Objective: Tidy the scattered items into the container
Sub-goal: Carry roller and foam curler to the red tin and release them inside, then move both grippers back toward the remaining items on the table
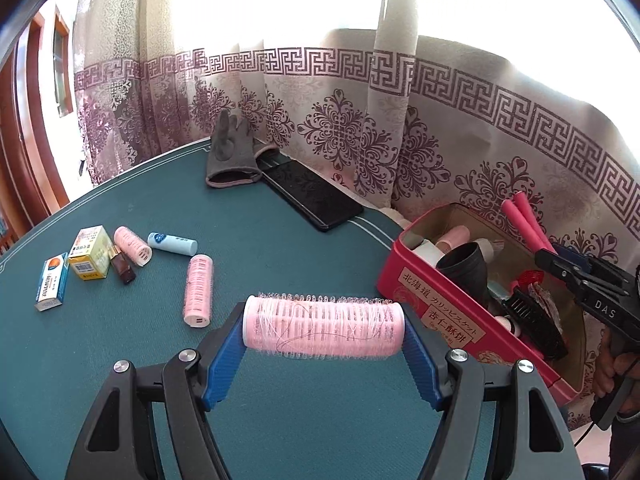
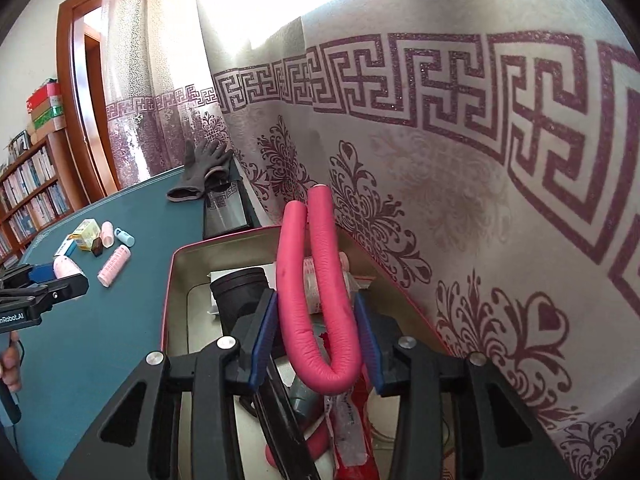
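Left gripper (image 1: pixel 324 344): jaws pinch pale pink bristly hair roller (image 1: pixel 323 328) endwise over desk (image 1: pixel 280 240), left of red tin box (image 1: pixel 440 312); could slip out. Right gripper (image 2: pixel 316 336): jaws spread beside bent pink foam rod (image 2: pixel 316 304) over box; rod may spring out.

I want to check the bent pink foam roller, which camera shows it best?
The right wrist view: the foam roller fills the centre, folded over the tin. The left wrist view shows only its ends.
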Demonstrator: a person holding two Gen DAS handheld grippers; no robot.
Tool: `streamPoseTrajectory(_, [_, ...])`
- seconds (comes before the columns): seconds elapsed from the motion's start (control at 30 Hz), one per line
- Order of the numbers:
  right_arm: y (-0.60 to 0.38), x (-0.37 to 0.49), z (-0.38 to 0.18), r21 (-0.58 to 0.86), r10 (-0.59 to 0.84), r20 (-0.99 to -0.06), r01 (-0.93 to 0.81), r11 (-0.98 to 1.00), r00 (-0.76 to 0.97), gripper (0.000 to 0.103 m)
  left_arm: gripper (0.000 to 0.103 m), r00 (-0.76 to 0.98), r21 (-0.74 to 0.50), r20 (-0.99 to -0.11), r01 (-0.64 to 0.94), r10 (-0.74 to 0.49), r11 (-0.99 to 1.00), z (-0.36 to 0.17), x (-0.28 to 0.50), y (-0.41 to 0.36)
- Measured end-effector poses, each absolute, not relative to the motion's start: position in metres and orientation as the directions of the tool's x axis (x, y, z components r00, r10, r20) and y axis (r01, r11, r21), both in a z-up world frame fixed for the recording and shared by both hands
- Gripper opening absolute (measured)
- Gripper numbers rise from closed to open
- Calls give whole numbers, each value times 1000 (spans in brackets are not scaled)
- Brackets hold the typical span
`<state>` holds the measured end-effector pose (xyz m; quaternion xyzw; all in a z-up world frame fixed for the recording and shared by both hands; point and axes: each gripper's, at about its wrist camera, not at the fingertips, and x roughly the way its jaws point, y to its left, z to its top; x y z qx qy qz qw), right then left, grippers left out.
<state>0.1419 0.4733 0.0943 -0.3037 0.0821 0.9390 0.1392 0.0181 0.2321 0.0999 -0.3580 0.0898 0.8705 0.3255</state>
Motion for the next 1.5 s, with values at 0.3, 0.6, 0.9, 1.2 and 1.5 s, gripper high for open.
streamPoseTrajectory(0.3, [476,156,90,49,218,-577,-300,-953,-787,53,73,-488,-54,-680,-711,548,-701,107,39,280])
streamPoseTrajectory(0.6, [478,171,92,44,225,-555,-299,-953,-801,63,73,-445,-27,-682,-778,581,-628,105,50,329])
streamPoseTrajectory(0.9, [476,173,90,50,204,-559,-278,-959,-804,66,90,-444,32,-675,-815,589,-579,104,50,362])
streamPoseTrajectory(1.2, [474,169,86,60,192,-568,-273,-960,-800,70,90,-451,8,-707,-776,545,-631,90,33,345])
streamPoseTrajectory(1.5, [464,166,96,83,179,-549,-267,-960,-816,74,91,-487,-3,-726,-703,484,-712,78,14,308])
